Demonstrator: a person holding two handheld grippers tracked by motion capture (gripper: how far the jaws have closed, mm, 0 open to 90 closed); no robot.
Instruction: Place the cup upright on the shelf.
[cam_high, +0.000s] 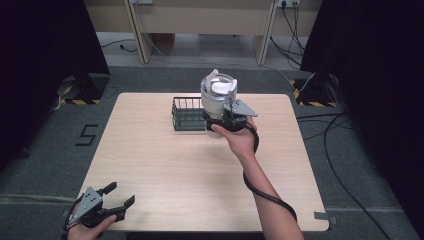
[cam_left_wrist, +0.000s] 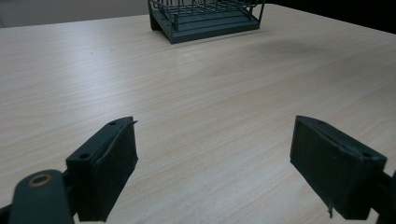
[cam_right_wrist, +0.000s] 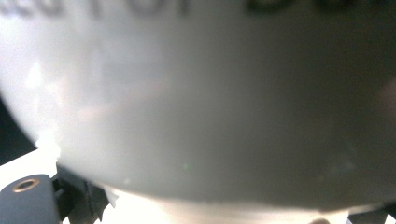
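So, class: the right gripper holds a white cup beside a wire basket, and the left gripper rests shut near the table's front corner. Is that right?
One detail is wrong. The left gripper is open, not shut: the left gripper view shows its jaws wide apart over bare table. The rest holds: the right gripper grips the white cup beside the wire basket.

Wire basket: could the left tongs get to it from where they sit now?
Probably yes. The left tongs are open at the near table edge, with bare wood between them and the wire basket. The right tongs hold a cup beside it.
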